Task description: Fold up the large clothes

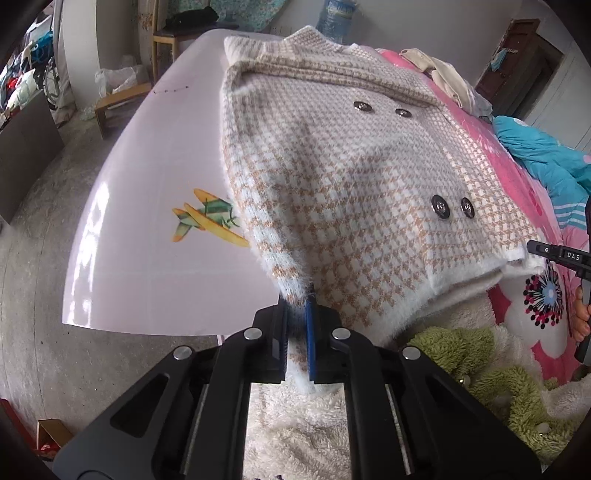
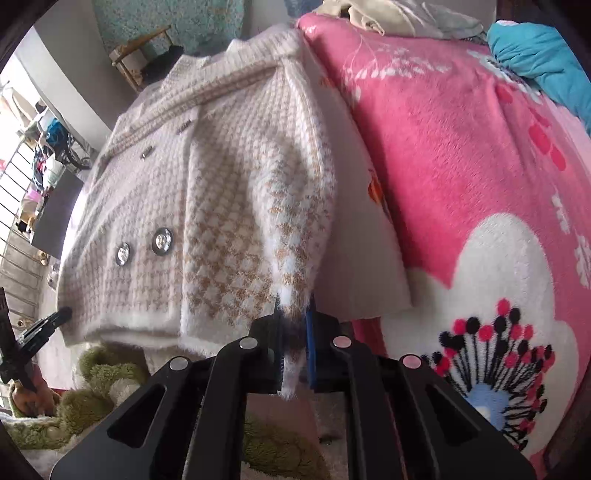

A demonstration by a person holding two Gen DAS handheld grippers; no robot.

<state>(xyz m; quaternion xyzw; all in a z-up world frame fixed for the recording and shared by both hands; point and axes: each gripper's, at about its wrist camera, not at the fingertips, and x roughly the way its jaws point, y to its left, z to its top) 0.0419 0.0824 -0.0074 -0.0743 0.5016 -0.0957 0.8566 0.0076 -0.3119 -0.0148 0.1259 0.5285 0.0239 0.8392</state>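
Note:
A fuzzy beige-and-white houndstooth coat point(image 1: 351, 177) with silver buttons lies spread across a pale pink board point(image 1: 147, 184) and a pink flowered blanket point(image 2: 461, 166). My left gripper point(image 1: 297, 321) is shut on the coat's near left sleeve end, the fuzzy cuff pinched between its pads. In the right wrist view my right gripper point(image 2: 293, 328) is shut on the coat's point(image 2: 221, 192) right sleeve cuff, fabric squeezed between the jaws. Each gripper shows at the other view's edge: the right one point(image 1: 561, 254) with a hand, the left one point(image 2: 40, 328) low at the left.
A green and white plush garment point(image 1: 480, 362) lies under the coat's hem. A blue jacket point(image 1: 543, 158) and cream clothes point(image 1: 443, 77) sit at the blanket's far side. The board carries an airplane picture point(image 1: 207, 218). Grey floor point(image 1: 37, 258), wooden stools and a water bottle point(image 1: 336, 14) lie beyond.

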